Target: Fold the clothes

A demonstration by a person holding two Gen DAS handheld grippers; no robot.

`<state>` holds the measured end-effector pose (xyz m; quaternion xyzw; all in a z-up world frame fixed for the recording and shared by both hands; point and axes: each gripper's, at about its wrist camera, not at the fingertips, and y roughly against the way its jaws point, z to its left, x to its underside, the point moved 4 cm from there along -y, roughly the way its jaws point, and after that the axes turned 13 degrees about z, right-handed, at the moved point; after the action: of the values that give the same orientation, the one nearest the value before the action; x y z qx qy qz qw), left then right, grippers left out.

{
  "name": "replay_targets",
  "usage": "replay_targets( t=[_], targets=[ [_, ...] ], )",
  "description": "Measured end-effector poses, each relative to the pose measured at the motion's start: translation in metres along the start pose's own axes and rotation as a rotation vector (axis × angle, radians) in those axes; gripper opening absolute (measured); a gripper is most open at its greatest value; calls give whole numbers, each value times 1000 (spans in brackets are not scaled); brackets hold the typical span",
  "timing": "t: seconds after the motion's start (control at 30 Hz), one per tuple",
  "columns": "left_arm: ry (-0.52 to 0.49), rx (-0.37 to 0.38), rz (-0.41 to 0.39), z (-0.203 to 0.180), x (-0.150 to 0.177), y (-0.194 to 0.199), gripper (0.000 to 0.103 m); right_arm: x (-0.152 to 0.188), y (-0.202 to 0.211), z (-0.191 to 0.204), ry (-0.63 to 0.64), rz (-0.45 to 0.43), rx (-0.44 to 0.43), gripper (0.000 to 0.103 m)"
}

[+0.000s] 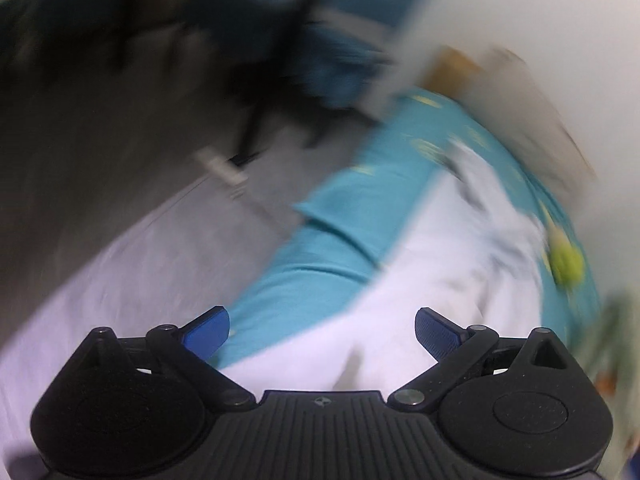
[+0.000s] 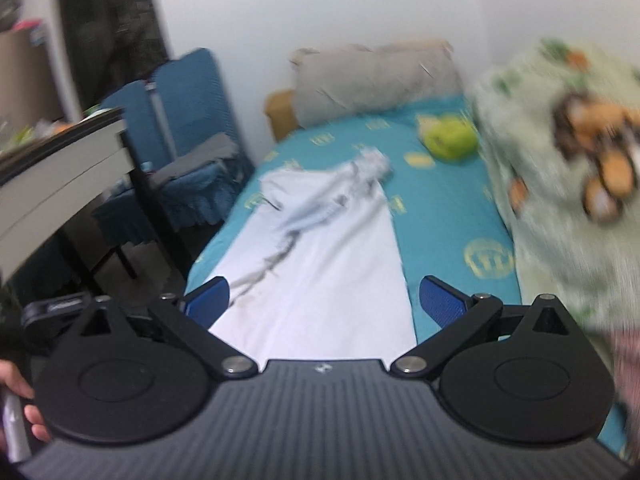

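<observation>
On teal bed sheet (image 2: pixel 440 216), white garment (image 2: pixel 320 264), flat, printed

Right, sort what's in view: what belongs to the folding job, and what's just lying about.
Job:
white garment, laid along the bed
left gripper, open
right gripper, open

Lying about:
green plush toy
grey pillow
patterned blanket
blue chair

No legible text, yellow round emblems on the teal bedsheet (image 2: pixel 448 216) too blurred to read

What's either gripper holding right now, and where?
Nothing. Left gripper and right gripper both stand open above the white cloth garment, pads clear.
</observation>
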<state>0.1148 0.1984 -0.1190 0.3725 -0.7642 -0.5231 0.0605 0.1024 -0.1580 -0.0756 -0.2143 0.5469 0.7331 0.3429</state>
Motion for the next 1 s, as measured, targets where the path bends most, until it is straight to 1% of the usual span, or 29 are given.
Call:
replay_targets(
  t=[0.07,0.13,0.17,0.27,0.4,0.47,0.5,0.63,0.67,0.7,0.73,0.77,0.8,0.83,0.87,1.0],
  targets=[
    [97,-14,18,22,-4,-2,100,1,-2,-9,-69,28,-36,103],
    [180,-51,51,43,-7,-9,99,2,-6,-14,-103,46,-55,103],
    [223,-57,76,51,-7,-14,98,3,-9,-17,-114,57,-56,103],
    [343,-48,161,73,-7,-29,93,2,-22,-25,-163,96,-73,103],
    [492,-33,261,96,3,-44,90,5,-32,-33,-245,140,-116,103],
    [570,-57,273,103,10,-46,88,8,-34,-37,-282,156,-132,103],
    [591,-63,275,105,12,-47,88,9,-34,-39,-294,162,-137,103],
    [607,-58,297,107,16,-48,75,8,-39,-42,-320,178,-159,103],
    [594,-66,291,104,15,-47,66,8,-41,-43,-321,180,-159,103],
    [580,-73,286,101,14,-46,61,8,-43,-44,-323,184,-154,103],
    [569,-74,282,98,14,-45,48,7,-45,-44,-326,187,-149,103],
    [557,-74,280,94,14,-43,38,7,-47,-46,-330,192,-144,103],
    [539,-79,277,90,13,-42,32,7,-49,-46,-336,195,-144,103],
    [518,-86,272,85,12,-42,18,7,-51,-47,-342,199,-145,103],
    [500,-93,263,81,11,-40,6,7,-51,-47,-343,199,-147,103],
    [439,-95,175,67,6,-23,2,7,-50,-48,-347,197,-154,103]
  ],
)
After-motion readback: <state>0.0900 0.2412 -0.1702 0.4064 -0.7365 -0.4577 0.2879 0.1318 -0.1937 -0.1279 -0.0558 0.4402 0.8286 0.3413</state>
